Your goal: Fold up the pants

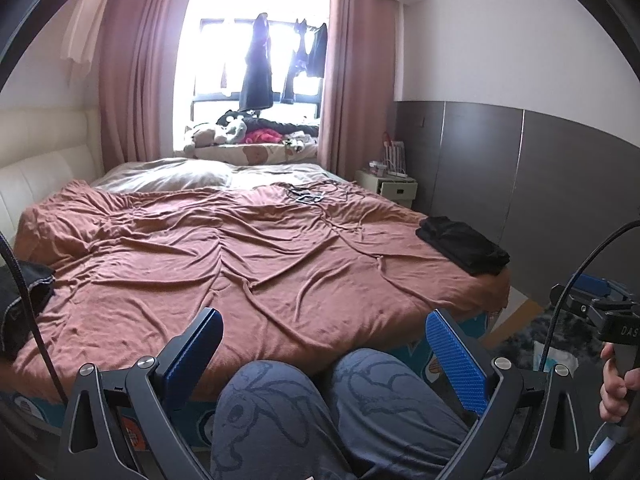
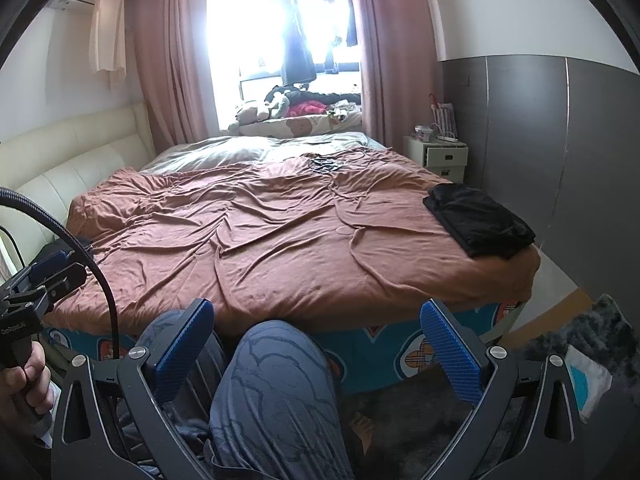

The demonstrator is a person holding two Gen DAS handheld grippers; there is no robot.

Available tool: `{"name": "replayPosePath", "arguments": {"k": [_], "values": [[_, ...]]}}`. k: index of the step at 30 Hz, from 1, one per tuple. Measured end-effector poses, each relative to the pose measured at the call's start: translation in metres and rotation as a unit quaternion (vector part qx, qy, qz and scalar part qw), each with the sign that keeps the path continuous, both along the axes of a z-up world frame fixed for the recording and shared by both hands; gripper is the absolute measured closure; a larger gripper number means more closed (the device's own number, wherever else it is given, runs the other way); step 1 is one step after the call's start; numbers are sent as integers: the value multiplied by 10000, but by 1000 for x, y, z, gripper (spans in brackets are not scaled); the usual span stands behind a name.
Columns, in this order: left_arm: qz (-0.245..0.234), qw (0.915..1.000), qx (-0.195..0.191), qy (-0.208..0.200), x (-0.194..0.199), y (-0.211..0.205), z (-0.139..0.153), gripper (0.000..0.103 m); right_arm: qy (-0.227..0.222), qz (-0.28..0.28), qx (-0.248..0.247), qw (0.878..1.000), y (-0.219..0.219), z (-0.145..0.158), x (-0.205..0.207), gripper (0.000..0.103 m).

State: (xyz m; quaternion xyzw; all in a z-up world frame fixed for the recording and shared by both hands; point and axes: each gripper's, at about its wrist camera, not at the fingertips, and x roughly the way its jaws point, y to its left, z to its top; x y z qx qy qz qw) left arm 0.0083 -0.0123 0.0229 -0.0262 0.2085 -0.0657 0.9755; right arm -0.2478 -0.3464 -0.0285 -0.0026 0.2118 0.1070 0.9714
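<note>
Spreading out ahead of both tools, the bed (image 1: 240,248) fills most of each view, its rust-brown cover (image 2: 280,240) rumpled but bare across the middle, which looks like the working surface left free for folding. Beyond it stand the window (image 1: 256,40) with dark clothes hanging in it and pink curtains (image 1: 132,72) on either side.

Directly below and between the fingers of each tool are the person's knees (image 1: 320,408) in patterned blue-grey trousers, so the person appears to be seated at the bed's near edge with both tools held low over the lap, at rest, not reaching.

Forward and to the right of both tools, at the bed's right edge, lies a folded black garment (image 2: 480,220), squared up and set aside; I judge it a finished piece parked clear of the work area. Forward and far left of the left tool (image 1: 324,344), a dark denim-like garment (image 1: 24,296) with pale stitching lies bunched on the bed's left edge, probably the pants to fold, though too little of it shows to be sure.

The left tool has its blue pads spread wide with nothing between them. The right tool (image 2: 316,340) is likewise spread and empty. Neither touches any cloth, so the folding seems not yet begun.
</note>
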Motion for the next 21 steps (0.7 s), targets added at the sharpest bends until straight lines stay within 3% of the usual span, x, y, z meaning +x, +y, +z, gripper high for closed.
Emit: {"name": "replayPosePath", "arguments": {"k": [21], "values": [[27, 10000, -20, 14, 0, 3, 2, 1, 14, 13, -19, 10000, -3, 0, 3, 0]]}}
